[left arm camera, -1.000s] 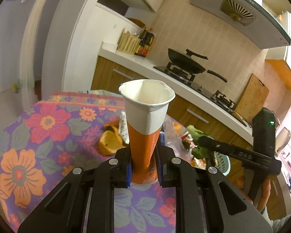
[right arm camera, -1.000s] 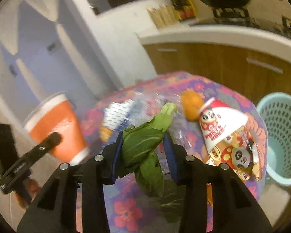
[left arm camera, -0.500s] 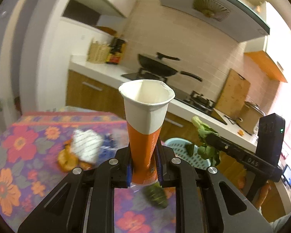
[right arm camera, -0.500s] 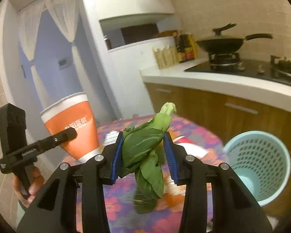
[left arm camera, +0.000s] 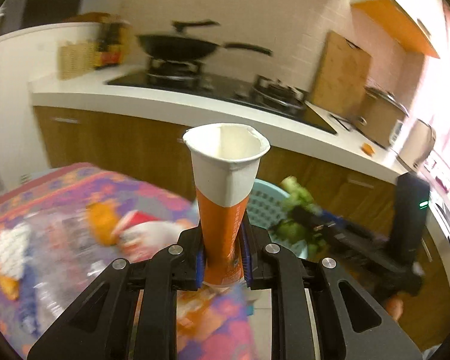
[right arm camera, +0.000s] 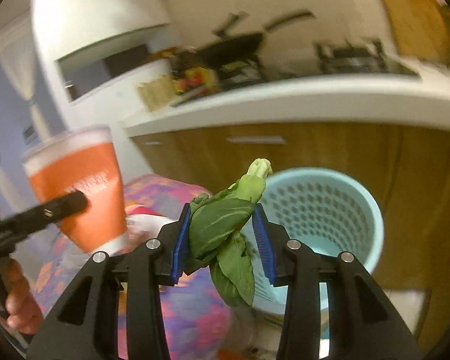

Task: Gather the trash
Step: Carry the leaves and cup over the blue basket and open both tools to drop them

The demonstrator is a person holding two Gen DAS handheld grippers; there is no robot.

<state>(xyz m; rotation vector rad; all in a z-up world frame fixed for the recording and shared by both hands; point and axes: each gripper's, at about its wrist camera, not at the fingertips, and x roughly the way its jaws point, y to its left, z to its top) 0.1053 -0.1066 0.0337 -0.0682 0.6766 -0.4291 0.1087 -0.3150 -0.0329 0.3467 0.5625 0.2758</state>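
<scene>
My left gripper (left arm camera: 222, 255) is shut on an orange and white paper cup (left arm camera: 225, 180), squeezing its lower part; the cup stands upright with its open mouth up. My right gripper (right arm camera: 222, 240) is shut on a limp green leafy vegetable (right arm camera: 225, 228) whose pale stem end points up and whose leaves hang below the pads. A light blue perforated waste basket (right arm camera: 321, 213) stands on the floor just beyond the vegetable. In the left wrist view the basket (left arm camera: 264, 207) shows behind the cup, with the right gripper (left arm camera: 303, 219) and its greens over it.
A table with a flowered cloth (left arm camera: 60, 198) carries blurred litter: an orange lump (left arm camera: 100, 228) and a red and white wrapper (left arm camera: 144, 231). Behind runs a wooden cabinet with a white counter (left arm camera: 195, 105), a stove and a black wok (left arm camera: 180, 48). A hand (right arm camera: 15, 300) holds the left gripper.
Both grippers have swung right, off the table toward the blue basket, each keeping its hold. The basket now looms larger in the right wrist view and the table litter has slid left.
</scene>
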